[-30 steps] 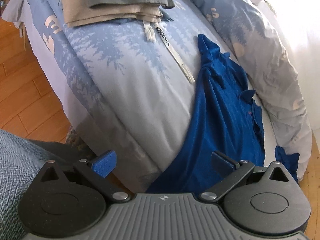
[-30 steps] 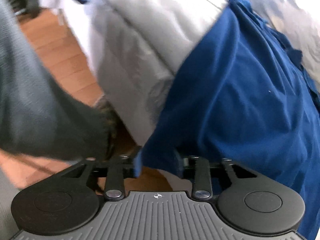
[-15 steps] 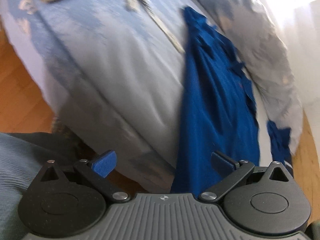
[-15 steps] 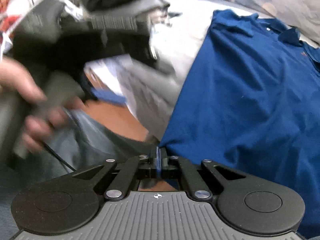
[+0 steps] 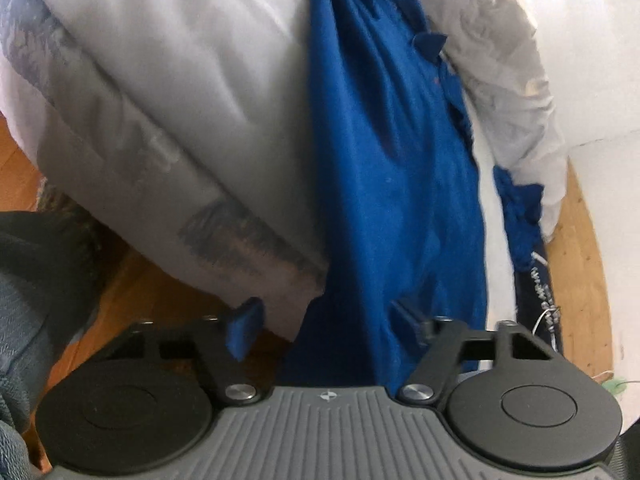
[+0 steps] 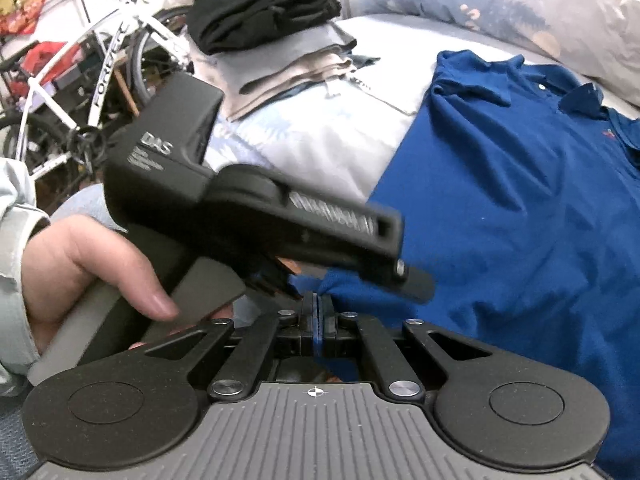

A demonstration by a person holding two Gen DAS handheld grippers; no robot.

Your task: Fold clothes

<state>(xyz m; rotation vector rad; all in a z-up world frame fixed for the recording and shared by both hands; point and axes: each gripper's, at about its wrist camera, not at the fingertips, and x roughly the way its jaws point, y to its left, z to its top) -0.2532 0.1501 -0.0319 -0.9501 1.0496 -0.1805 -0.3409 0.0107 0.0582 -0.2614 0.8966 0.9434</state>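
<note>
A blue polo shirt [image 6: 520,200] lay spread on the bed [image 6: 320,140], its collar up toward the rumpled duvet [image 6: 540,12] and its hem hanging over the near edge of the mattress above the wooden floor [image 5: 24,168].

The right hand-held gripper [image 6: 317,312] had its jaws pressed together on the lower corner of the shirt's hem, a sliver of blue cloth showing between the pads.

The left hand-held gripper [image 5: 324,320] sat low at that same hanging hem. Its jaws stood apart, having just been closing, with the cloth draped between them; the left pad [image 5: 244,330] was clear of the fabric, while the right one lay against the blue folds. In the right wrist view its dark body [image 6: 240,208] crossed in front of the shirt, gripped by the person's hand [image 6: 100,272].

Farther back on the bed sat a stack of folded clothes [image 6: 272,40], dark pieces on top of grey and beige ones. A white bicycle [image 6: 88,80] stood beyond the bed.
</note>
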